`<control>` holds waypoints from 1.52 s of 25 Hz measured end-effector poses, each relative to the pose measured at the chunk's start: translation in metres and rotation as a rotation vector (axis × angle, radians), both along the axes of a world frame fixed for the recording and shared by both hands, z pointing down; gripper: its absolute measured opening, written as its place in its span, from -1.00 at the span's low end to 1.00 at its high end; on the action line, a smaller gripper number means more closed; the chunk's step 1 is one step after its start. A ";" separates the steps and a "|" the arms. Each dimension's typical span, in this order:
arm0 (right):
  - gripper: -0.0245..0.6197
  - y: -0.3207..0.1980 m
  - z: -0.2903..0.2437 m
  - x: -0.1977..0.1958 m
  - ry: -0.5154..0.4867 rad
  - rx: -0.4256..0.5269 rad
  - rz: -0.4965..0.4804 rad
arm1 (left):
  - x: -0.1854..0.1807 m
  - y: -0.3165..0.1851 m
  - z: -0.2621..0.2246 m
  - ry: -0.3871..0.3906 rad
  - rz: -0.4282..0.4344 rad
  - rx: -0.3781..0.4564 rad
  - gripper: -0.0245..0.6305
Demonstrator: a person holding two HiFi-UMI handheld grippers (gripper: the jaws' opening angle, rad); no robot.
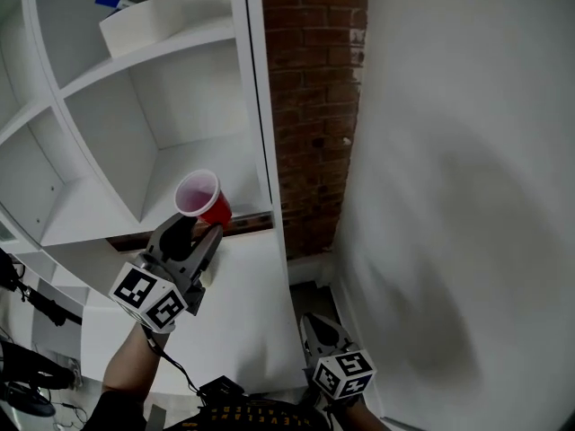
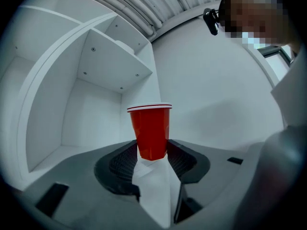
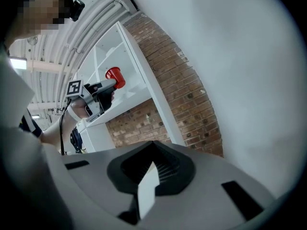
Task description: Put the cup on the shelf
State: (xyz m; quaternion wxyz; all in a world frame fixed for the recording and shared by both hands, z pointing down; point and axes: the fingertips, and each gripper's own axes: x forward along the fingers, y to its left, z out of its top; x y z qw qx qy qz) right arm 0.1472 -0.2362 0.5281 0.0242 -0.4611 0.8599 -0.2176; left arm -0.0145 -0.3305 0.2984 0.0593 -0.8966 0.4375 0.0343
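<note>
A red plastic cup [image 1: 205, 200] with a white rim is held by its base in my left gripper [image 1: 203, 229], in front of the white shelf unit [image 1: 255, 79]. In the left gripper view the cup [image 2: 150, 131] stands upright between the jaws, which are shut on its base, with an open shelf compartment [image 2: 91, 114] behind it to the left. The right gripper view shows the cup [image 3: 114, 76] and left gripper [image 3: 111, 86] from afar. My right gripper [image 1: 314, 326] hangs low near the floor, its jaws shut with nothing between them [image 3: 152, 169].
A white box [image 1: 144, 18] with a blue item on it sits on an upper shelf. A brick wall strip [image 1: 314, 106] lies right of the shelf unit, then a plain white wall [image 1: 467, 178]. Dark cables and gear [image 1: 27, 366] lie at lower left.
</note>
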 end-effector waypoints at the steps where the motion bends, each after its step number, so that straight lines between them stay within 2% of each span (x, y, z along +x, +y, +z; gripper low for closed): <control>1: -0.91 0.001 -0.002 0.002 0.000 0.004 0.007 | -0.001 -0.005 -0.001 -0.005 -0.009 -0.009 -0.32; 6: -0.91 0.009 -0.002 0.004 0.006 -0.001 0.016 | 0.001 -0.023 -0.014 -0.052 -0.049 0.008 -0.32; 10: -0.91 0.014 0.004 0.005 0.018 -0.012 0.019 | 0.018 -0.032 -0.033 -0.110 -0.030 0.038 -0.32; 16: -0.91 0.018 0.006 0.004 0.023 -0.019 0.012 | 0.027 -0.059 -0.030 -0.159 -0.026 -0.074 -0.32; 20: -0.91 0.019 0.007 0.012 0.028 -0.021 0.029 | 0.034 -0.069 -0.029 -0.305 0.051 -0.157 -0.32; 25: -0.91 0.021 0.006 0.016 0.020 -0.021 0.033 | 0.024 -0.086 0.001 -0.419 0.056 -0.286 -0.32; 28: -0.91 0.023 0.004 0.015 0.021 -0.018 0.030 | 0.022 -0.092 0.011 -0.442 0.068 -0.336 -0.32; 34: -0.91 0.025 0.008 0.016 0.022 -0.025 0.039 | 0.023 -0.095 0.013 -0.440 0.092 -0.374 -0.32; 38: -0.91 0.028 0.009 0.018 0.016 -0.018 0.065 | 0.025 -0.095 0.020 -0.498 0.087 -0.390 -0.32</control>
